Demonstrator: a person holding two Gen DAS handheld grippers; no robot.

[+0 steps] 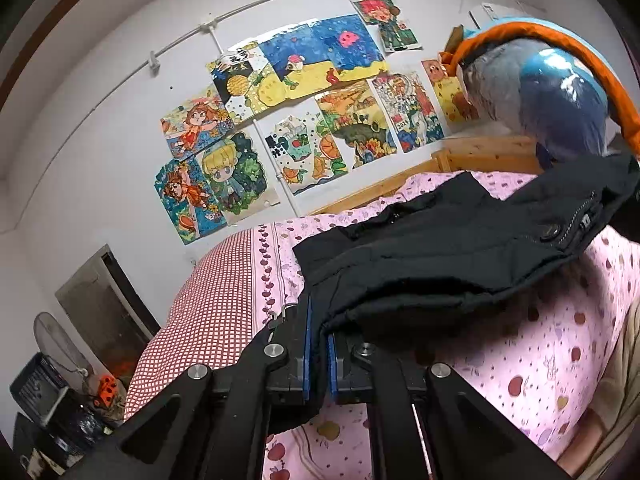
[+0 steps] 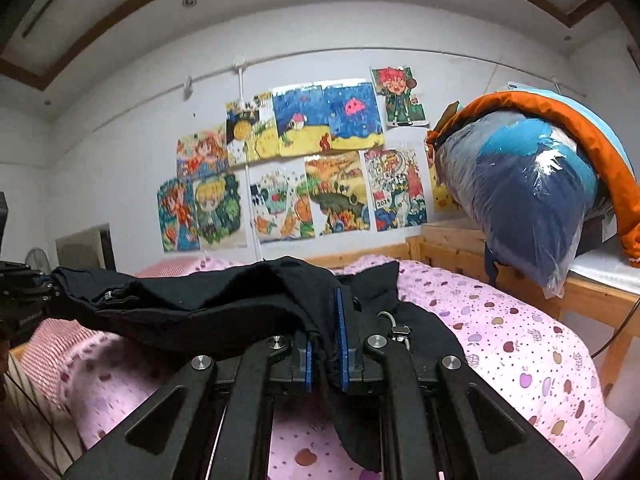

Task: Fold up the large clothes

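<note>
Black padded jacket (image 1: 440, 256) held off the bed between our two tools.

We hold one edge of it in the left tool (image 1: 318, 344), whose blue pads are closed on the cloth, and another edge in the right tool (image 2: 324, 344), likewise clamped on a bunched fold. Between the two grips the jacket hangs in a loose span above the pink apple-print bedspread (image 2: 520, 340), its far part resting on the bed. From the right wrist view, its long axis runs off to the left toward the left tool at the frame edge; from the left wrist view it runs off to the right, toward the zipper and snap placket (image 1: 576, 220). We judge that the coming fold turns on this side-to-side span: neither hand is nearer, so both must travel together across the bed.
</note>
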